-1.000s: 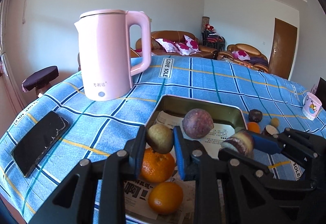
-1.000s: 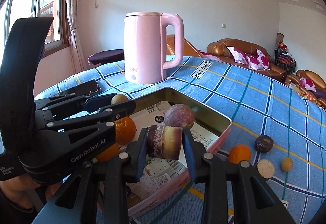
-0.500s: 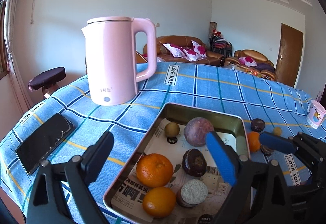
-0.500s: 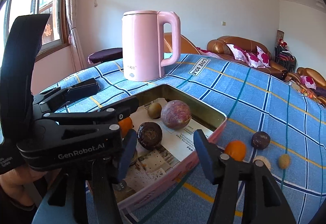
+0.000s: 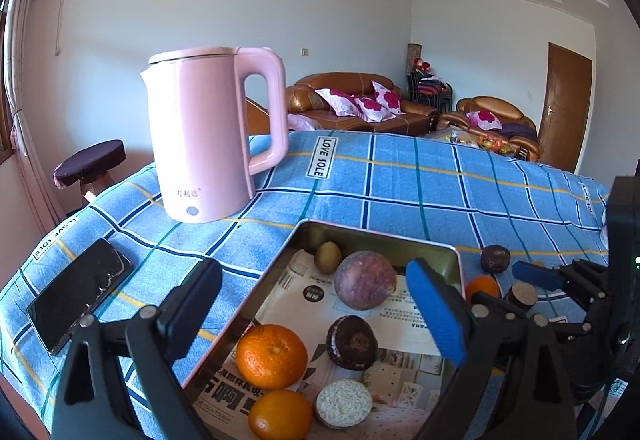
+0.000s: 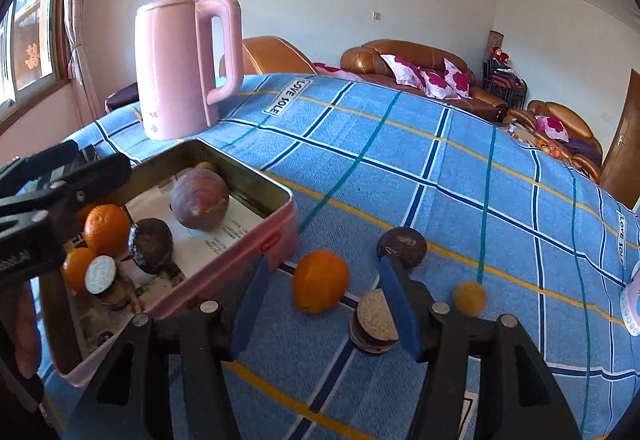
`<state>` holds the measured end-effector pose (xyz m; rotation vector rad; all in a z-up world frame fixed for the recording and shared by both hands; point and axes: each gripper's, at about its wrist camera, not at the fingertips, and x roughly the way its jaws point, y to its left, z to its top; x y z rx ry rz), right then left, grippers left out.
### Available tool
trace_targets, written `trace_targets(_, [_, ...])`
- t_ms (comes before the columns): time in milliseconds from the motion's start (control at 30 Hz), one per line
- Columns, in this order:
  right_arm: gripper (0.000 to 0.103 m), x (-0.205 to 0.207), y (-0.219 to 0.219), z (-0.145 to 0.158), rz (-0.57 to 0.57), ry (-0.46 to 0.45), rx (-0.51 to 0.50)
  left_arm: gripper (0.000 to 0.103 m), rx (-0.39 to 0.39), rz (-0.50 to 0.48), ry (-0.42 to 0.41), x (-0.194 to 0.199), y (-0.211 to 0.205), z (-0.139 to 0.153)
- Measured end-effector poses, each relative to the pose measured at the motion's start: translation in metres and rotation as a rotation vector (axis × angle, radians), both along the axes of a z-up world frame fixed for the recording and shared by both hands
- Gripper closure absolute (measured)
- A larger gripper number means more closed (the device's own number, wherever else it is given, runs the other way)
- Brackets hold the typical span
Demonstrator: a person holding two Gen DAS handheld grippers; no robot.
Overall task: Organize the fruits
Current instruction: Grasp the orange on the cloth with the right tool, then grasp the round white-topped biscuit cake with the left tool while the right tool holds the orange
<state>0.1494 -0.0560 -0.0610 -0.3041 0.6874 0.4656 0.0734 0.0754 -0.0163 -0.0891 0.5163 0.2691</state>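
Observation:
A pink metal tray (image 5: 457,258) (image 6: 276,240) lined with newspaper holds two oranges (image 5: 271,356), a purple passion fruit (image 5: 365,284), a small kiwi (image 5: 328,257), a dark half fruit (image 5: 352,342) and a cut half (image 5: 344,402). My left gripper (image 5: 320,308) is open and empty above the tray. My right gripper (image 6: 324,306) is open and empty over the cloth right of the tray, with an orange (image 6: 320,280) between its fingers' line. Near it lie a dark fruit (image 6: 402,246), a cut half fruit (image 6: 374,322) and a small yellow fruit (image 6: 469,298).
A pink kettle (image 5: 212,135) (image 6: 184,63) stands behind the tray. A black phone (image 5: 78,292) lies at the table's left edge. A small pink cup (image 6: 632,308) stands at the far right. The blue checked cloth (image 6: 440,159) covers the table.
Both grippers opened and let go of their fruit into the tray. The left gripper drew back. The right gripper swung right, from over the tray to the loose fruit on the cloth.

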Motion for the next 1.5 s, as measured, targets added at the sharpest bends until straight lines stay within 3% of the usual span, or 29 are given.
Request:
trace_targets(133, [0.049, 0.009, 0.006, -0.003, 0.008, 0.019, -0.023, 0.007, -0.006, -0.002, 0.001, 0.003, -0.001, 0.001])
trace_targets(267, [0.062, 0.020, 0.014, -0.012, 0.032, 0.088, -0.041, 0.007, -0.015, -0.006, -0.005, 0.003, -0.004, 0.005])
trace_targets(333, [0.068, 0.018, 0.013, -0.010, 0.033, 0.075, -0.031, 0.007, -0.023, -0.023, -0.013, 0.003, -0.009, 0.008])
trace_targets(667, [0.069, -0.013, -0.053, 0.019, -0.094, -0.039, 0.152, 0.007, 0.004, -0.191, 0.007, 0.027, -0.078, 0.011])
trace_targets(900, [0.069, -0.003, -0.099, 0.016, -0.229, -0.024, 0.148, 0.008, 0.036, -0.290, 0.055, 0.041, -0.125, 0.006])
trace_targets(1033, [0.069, 0.001, -0.114, 0.013, -0.270, -0.002, 0.133, 0.014, -0.038, -0.303, 0.107, 0.059, -0.130, -0.004])
trace_targets(1333, [0.069, 0.008, -0.134, 0.012, -0.309, 0.039, 0.188, 0.031, 0.015, -0.325, 0.192, 0.076, -0.148, -0.029])
trace_targets(1500, [0.069, 0.008, -0.134, 0.011, -0.313, 0.042, 0.190, 0.044, -0.024, -0.367, 0.228, 0.086, -0.150, -0.036])
